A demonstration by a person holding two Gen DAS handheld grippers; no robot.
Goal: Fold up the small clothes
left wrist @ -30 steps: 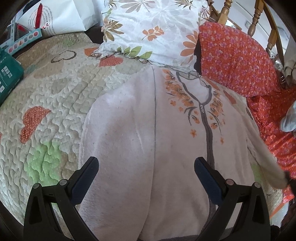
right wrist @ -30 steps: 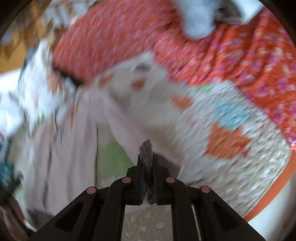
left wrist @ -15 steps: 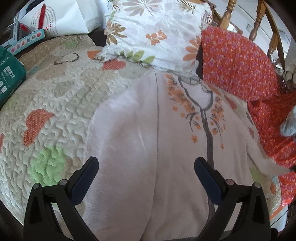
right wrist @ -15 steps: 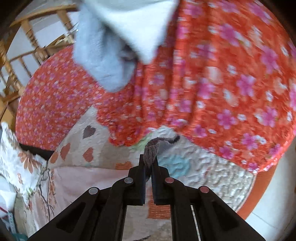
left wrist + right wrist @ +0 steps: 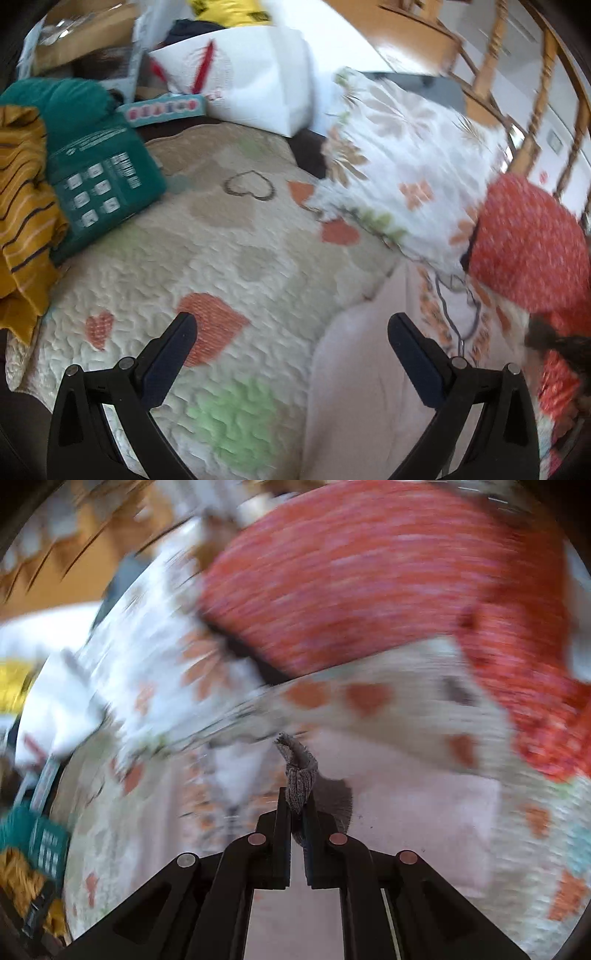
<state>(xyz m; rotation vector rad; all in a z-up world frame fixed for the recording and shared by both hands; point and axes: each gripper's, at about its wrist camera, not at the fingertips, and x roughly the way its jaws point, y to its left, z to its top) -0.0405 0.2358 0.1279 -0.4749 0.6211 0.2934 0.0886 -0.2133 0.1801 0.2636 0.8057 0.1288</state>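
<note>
The left gripper (image 5: pixel 291 354) tilts downward over the quilt (image 5: pixel 229 258), its two dark fingers spread wide apart with nothing between them. Its left finger hangs above an orange heart on the quilt, and its right finger hangs above the edge of the pale pink garment (image 5: pixel 354 398).

The right gripper (image 5: pixel 295 805) also slants downward toward the quilt (image 5: pixel 424 701), and its jaws are clenched on a grey ribbed cuff (image 5: pixel 300 775) of the garment. The cuff stands up out of the pinch, its tip bending toward the left, and more grey cloth bunches just to the right of the fingers. This view is strongly blurred.

The pale pink garment (image 5: pixel 417 812) lies spread flat on the quilt. In the left wrist view it covers the lower right part of the quilt, its neckline with orange flower print toward the floral pillow (image 5: pixel 406 166). In the right wrist view the pink cloth lies directly under and beyond the clamped cuff.

At the far edge of the quilt, the floral pillow leans beside a red flowered cushion (image 5: pixel 528 240). At the quilt's left edge sit a teal package (image 5: pixel 99 184) and a mustard striped cloth (image 5: pixel 26 206).
</note>
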